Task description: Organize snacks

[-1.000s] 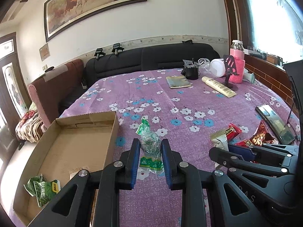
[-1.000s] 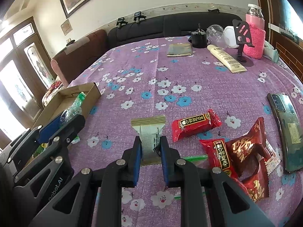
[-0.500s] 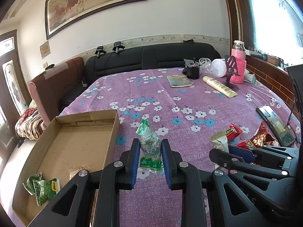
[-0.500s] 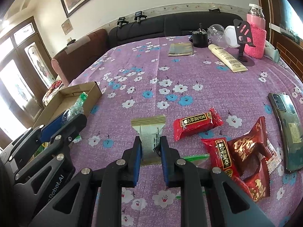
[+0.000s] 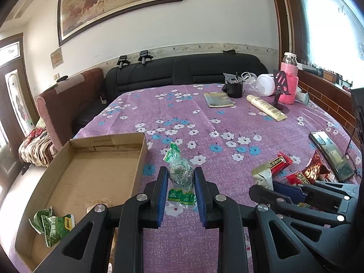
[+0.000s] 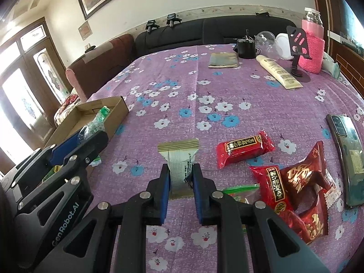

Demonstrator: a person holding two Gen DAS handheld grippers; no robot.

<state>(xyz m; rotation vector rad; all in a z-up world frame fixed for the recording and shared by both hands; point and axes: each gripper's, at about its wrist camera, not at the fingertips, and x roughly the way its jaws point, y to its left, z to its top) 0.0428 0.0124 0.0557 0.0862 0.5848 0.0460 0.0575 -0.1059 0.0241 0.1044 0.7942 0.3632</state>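
My left gripper (image 5: 181, 175) is shut on a green snack packet (image 5: 179, 173), held just right of an open cardboard box (image 5: 95, 170) at the table's left edge. Another green packet (image 5: 53, 225) lies in the box's near corner. My right gripper (image 6: 181, 173) is shut on a white and gold snack packet (image 6: 179, 159), held over the purple cloth. Red snack packets (image 6: 244, 151) (image 6: 302, 177) lie to its right. The left gripper (image 6: 86, 136) with its green packet also shows in the right wrist view.
A phone (image 6: 347, 145) lies at the right edge. At the far end stand a cream tube (image 5: 265, 107), a folded booklet (image 5: 218, 100), a black cup (image 5: 234, 88), a phone stand (image 5: 281, 91) and a pink bottle (image 5: 289, 82). Sofas border the table.
Both grippers have kept their hold. The left gripper has risen a little with the green packet; the right one has barely moved.
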